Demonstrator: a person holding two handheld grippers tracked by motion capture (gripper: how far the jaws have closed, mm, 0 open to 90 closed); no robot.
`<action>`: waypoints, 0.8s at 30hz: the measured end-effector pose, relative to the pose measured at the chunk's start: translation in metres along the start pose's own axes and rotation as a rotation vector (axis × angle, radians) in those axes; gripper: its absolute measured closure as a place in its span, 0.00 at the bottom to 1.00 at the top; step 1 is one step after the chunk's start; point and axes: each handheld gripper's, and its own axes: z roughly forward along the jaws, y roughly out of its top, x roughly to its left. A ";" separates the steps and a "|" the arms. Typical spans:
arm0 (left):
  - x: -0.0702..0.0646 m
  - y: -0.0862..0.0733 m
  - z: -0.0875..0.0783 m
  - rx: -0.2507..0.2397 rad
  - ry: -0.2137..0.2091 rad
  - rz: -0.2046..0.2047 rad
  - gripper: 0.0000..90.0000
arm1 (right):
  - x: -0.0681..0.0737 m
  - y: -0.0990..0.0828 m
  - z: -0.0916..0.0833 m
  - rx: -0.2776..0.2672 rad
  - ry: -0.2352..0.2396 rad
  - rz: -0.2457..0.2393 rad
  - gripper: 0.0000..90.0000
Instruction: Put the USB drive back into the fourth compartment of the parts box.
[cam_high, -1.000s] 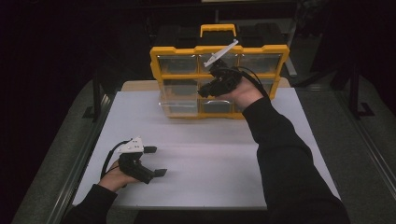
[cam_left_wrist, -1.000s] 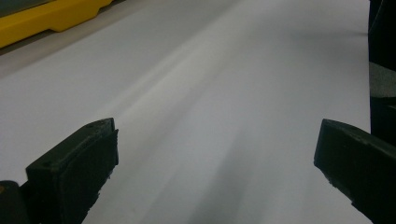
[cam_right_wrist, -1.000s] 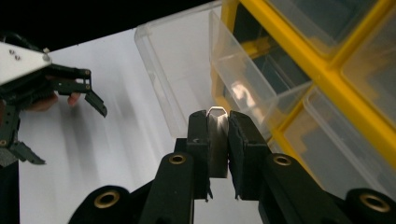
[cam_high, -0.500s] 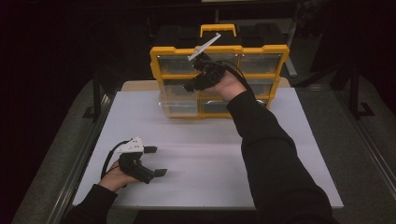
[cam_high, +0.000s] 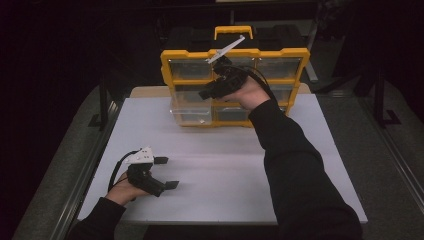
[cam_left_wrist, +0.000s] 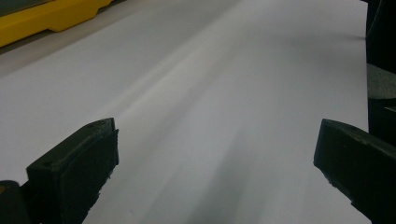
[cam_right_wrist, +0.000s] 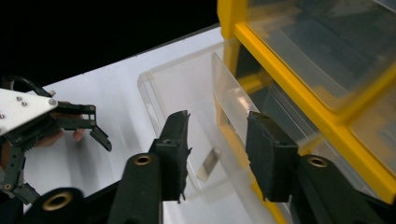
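Since a moment ago, right gripper (cam_right_wrist: 217, 154) sits lower, jaws spread over the clear drawer (cam_right_wrist: 187, 116); left gripper (cam_high: 165, 172) rests spread.

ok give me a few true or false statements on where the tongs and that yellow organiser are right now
1. The yellow organiser stands upright at the far edge of the white table top. True.
2. The left tongs are clamped on a drawer. False: they are open over bare table top, near the front left.
3. One clear drawer sticks out of the organiser's lower left. True.
4. The right tongs rest flat on the table. False: they are held up in front of the organiser, above the pulled-out drawer.
5. The pulled-out drawer is packed full. False: the right gripper view shows just one small metal piece in it.
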 end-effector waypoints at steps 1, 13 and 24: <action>0.000 0.000 0.000 0.000 0.000 0.000 0.00 | 0.000 -0.002 -0.002 0.001 -0.007 0.000 0.63; 0.000 0.000 0.000 0.003 0.000 0.001 0.00 | 0.003 -0.031 -0.024 -0.011 -0.057 0.015 0.47; -0.001 0.000 0.000 0.004 -0.001 0.003 0.00 | 0.007 -0.066 -0.024 -0.004 -0.077 0.052 0.29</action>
